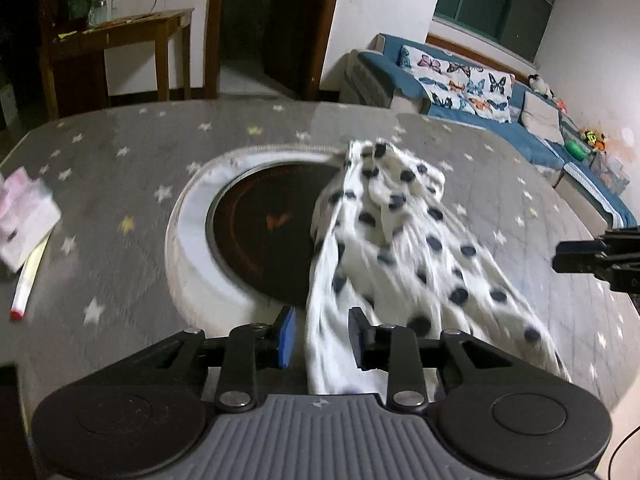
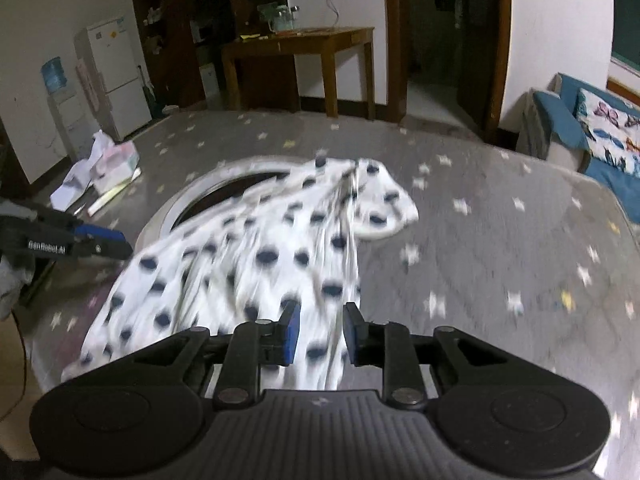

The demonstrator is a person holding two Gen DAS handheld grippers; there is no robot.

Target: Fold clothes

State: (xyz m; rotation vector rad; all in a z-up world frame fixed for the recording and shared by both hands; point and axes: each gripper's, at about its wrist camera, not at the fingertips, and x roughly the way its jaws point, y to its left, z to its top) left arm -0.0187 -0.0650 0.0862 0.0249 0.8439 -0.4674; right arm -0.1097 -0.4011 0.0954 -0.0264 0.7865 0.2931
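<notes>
Star-patterned grey cover (image 1: 120,168) under spotted garment (image 1: 400,240); sofa (image 1: 460,92) behind; both jaws released.

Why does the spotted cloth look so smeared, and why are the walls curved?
Left wrist view: spotted cloth and starry table cover streak with motion blur. Right wrist view: heavier smear; the gripper body stays sharp. In both, the fisheye lens bends the walls and darkens the corners.

White dark-dotted garment (image 1: 400,248) lies rumpled on table.

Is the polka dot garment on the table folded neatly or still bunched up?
Bunched up. The polka dot garment lies rumpled in uneven ridges, one end crumpled, partly draped over the round inset in the table.
</notes>
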